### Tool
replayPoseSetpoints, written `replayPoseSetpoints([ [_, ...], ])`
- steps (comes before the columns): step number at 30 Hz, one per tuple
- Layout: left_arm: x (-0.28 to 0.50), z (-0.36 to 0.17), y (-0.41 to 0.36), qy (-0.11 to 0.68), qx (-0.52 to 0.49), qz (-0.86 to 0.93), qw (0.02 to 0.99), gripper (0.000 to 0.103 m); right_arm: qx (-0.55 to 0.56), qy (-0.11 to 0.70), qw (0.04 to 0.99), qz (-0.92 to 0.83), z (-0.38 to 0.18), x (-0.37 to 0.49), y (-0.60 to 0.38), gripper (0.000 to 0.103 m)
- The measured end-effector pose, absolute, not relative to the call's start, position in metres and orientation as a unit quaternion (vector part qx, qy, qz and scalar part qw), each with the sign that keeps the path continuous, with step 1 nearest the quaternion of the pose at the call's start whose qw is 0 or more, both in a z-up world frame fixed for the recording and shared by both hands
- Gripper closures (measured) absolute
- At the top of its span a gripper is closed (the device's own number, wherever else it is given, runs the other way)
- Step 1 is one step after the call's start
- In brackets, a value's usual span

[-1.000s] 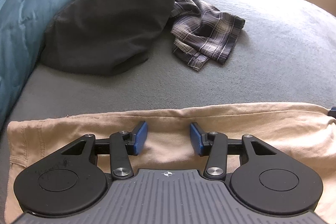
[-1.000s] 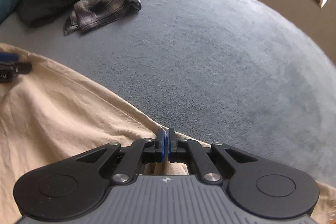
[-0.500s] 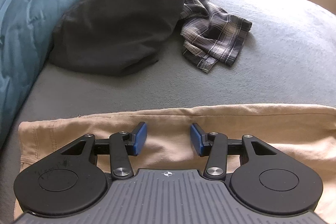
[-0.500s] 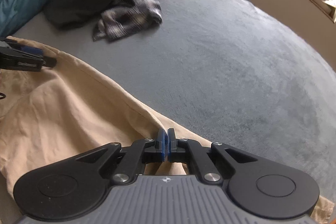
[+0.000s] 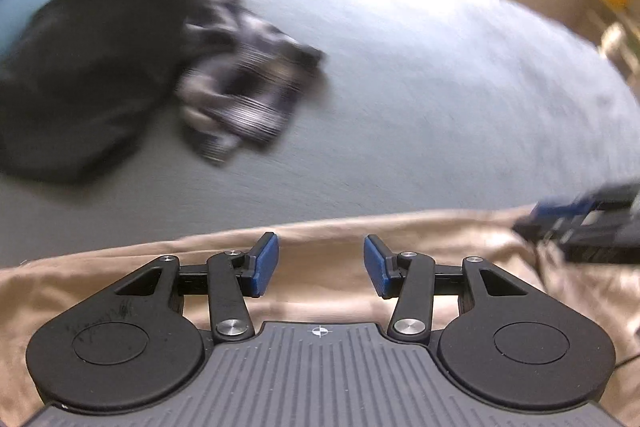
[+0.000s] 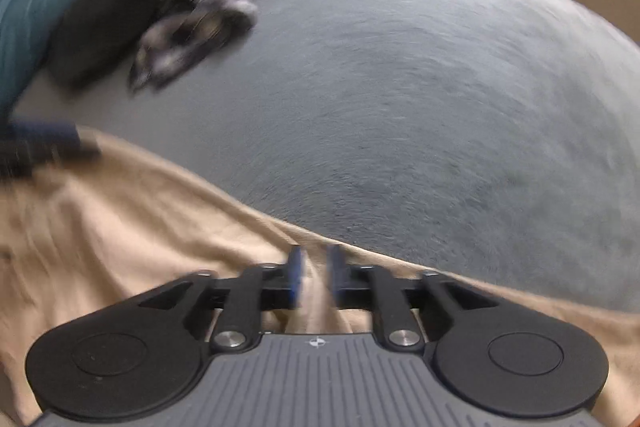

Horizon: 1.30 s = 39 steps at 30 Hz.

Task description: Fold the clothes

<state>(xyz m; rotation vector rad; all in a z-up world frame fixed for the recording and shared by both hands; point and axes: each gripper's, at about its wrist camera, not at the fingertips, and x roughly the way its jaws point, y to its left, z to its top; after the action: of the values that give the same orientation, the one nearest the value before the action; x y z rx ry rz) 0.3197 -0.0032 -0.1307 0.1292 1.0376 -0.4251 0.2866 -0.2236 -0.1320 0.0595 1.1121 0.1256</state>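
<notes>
Tan garment (image 5: 320, 291): lies flat along the near edge of the bed (image 5: 420, 107). Judged light, limp, non-slip woven cloth; best taken by a hem or corner, both ends at once.
Left gripper (image 5: 320, 265): jaws about half open over the tan cloth, holding nothing.
Right gripper (image 6: 316, 277): jaws opening, a raised ridge of the cloth between them, pads seemingly clear of it.
Plaid garment (image 5: 248, 99): crumpled, toward the far left corner, unfolded.
Dark pillow (image 5: 88, 79): beside it.
Containers: none in view.
</notes>
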Motion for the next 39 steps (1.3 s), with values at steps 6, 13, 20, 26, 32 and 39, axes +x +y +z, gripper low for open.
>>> replayPoseSetpoints([
  [6, 0.316, -0.148, -0.023, 0.508, 0.095, -0.194, 0.834, 0.056, 0.072, 0.503, 0.861, 0.008, -0.090, 0.233, -0.261, 0.056],
  [13, 0.318, -0.153, -0.019, 0.514, 0.092, -0.188, 0.832, 0.056, 0.072, 0.554, 0.829, 0.021, -0.081, 0.166, -0.240, 0.059],
  [20, 0.315, -0.152, -0.015, 0.515, 0.091, -0.189, 0.831, 0.056, -0.043, 0.627, 0.778, 0.019, -0.134, 0.130, -0.173, 0.063],
  [26, 0.317, -0.155, -0.014, 0.511, 0.090, -0.191, 0.833, 0.056, -0.080, 0.633, 0.770, -0.010, -0.157, 0.127, -0.166, 0.070],
  [32, 0.317, -0.155, -0.013, 0.512, 0.087, -0.188, 0.833, 0.056, -0.066, 0.616, 0.785, -0.031, -0.132, 0.120, -0.190, 0.098],
  [39, 0.317, -0.153, -0.015, 0.515, 0.095, -0.185, 0.832, 0.056, -0.112, 0.581, 0.803, -0.069, -0.077, 0.135, -0.240, 0.098],
])
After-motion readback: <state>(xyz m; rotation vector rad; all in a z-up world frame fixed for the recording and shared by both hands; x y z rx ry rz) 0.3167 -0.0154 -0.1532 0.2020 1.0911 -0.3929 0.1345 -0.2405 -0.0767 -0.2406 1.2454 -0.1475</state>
